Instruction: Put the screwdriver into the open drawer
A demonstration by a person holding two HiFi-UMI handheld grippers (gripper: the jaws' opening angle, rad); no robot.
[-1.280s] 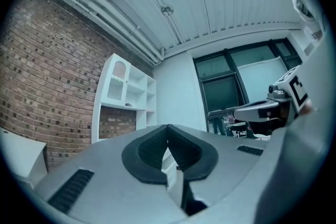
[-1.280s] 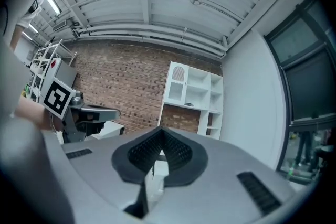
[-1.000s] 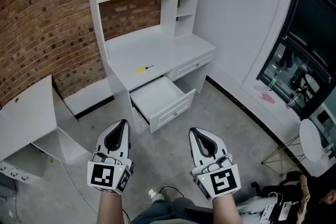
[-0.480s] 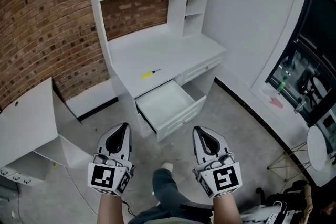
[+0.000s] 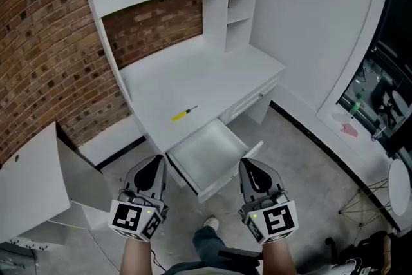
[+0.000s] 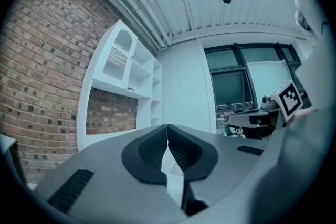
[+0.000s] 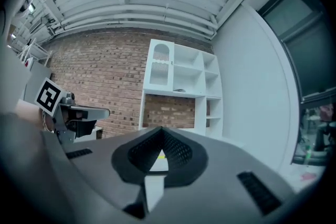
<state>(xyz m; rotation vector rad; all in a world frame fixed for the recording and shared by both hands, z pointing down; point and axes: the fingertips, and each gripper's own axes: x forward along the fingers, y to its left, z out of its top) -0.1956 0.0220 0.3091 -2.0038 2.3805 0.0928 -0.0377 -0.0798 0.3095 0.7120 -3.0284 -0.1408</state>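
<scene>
Our left gripper (image 5: pixel 156 161) and right gripper (image 5: pixel 248 165) are both closed on nothing, near the open drawer (image 5: pixel 209 151). The yellow-handled screwdriver (image 5: pixel 183 114) lies on the white desk (image 5: pixel 212 74), just behind that drawer.

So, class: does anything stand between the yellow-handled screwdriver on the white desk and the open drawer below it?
Nothing visible does. The yellow-handled screwdriver lies by itself on the white desktop, near its front edge. The open white drawer sits just below that edge, and its inside looks empty.
</scene>
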